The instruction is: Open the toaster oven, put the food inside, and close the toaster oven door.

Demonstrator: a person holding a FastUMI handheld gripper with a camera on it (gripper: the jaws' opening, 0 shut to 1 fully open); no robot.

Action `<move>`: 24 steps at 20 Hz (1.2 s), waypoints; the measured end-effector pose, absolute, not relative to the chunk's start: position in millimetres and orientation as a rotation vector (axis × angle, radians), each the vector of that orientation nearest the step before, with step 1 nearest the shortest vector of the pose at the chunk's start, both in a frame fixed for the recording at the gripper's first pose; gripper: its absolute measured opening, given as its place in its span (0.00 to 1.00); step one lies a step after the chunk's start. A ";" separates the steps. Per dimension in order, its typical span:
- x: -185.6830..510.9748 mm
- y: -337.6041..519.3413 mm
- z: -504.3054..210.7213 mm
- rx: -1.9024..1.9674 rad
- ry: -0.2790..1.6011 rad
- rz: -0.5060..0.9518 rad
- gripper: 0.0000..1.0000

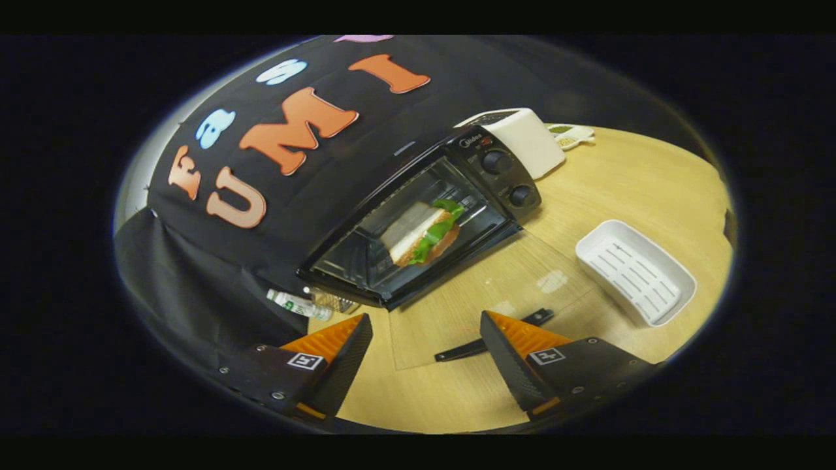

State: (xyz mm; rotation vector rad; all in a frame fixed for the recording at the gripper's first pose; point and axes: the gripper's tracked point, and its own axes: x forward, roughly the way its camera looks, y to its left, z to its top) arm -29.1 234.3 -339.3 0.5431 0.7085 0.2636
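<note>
A: So, which step is this?

B: The sandwich (pixel 424 233) sits inside the toaster oven (pixel 418 222); its glass door (pixel 496 294) lies flat on the surface (pixel 653 196). Closing is left, I judge.

A: And the claw (pixel 426 356)?

B: Released, empty, above the door's handle (pixel 494 335). It must get under that front edge and lift. A white tray (pixel 635 272) sits nearby, apart.

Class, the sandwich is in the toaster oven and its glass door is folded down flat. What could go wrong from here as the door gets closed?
1. The gripper is open and empty above the glass door, its handle lying between the fingers; a shallow grasp could slip, letting the door drop back.
2. The sandwich sits near the oven's opening, so the closing door may nudge it.
3. The white tray lies close beside the door; a wide swing might knock it.
</note>
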 end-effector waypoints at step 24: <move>-49.5 230.2 -449.8 -0.122 0.886 0.247 1.00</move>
